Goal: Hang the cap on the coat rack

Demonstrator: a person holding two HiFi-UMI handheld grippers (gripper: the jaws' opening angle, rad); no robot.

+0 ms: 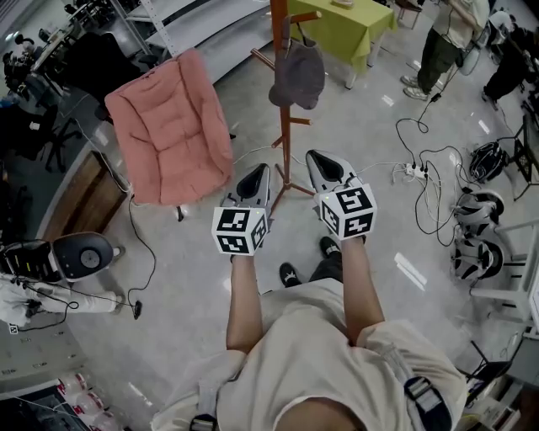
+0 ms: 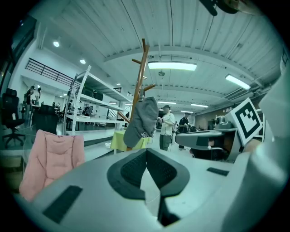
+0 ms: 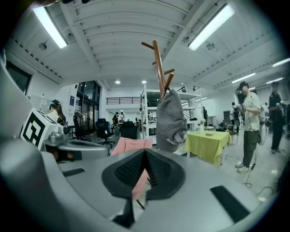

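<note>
The jaws of the left gripper [image 2: 146, 156] are seen pressed together at their tips, with nothing held between them; only floor shows through the gap lower down. The jaws of the right gripper [image 3: 145, 156] are likewise closed tip to tip and empty. Both grippers are held side by side at waist height, pointed toward the coat rack [image 1: 285, 143] but well apart from it.

The cap [image 1: 296, 76] is found on the rack, draped from one of the upper pegs, hanging close against the pole and touched by neither gripper. A pink chair [image 1: 173, 126] stands to the left of the rack, and a surface with a green cloth [image 1: 337, 25] lies beyond it.

The hanging step is judged to be done. Little more is called for: the cap's seat on the peg may be checked, and the grippers should be kept clear of the rack so that it is not knocked.
</note>
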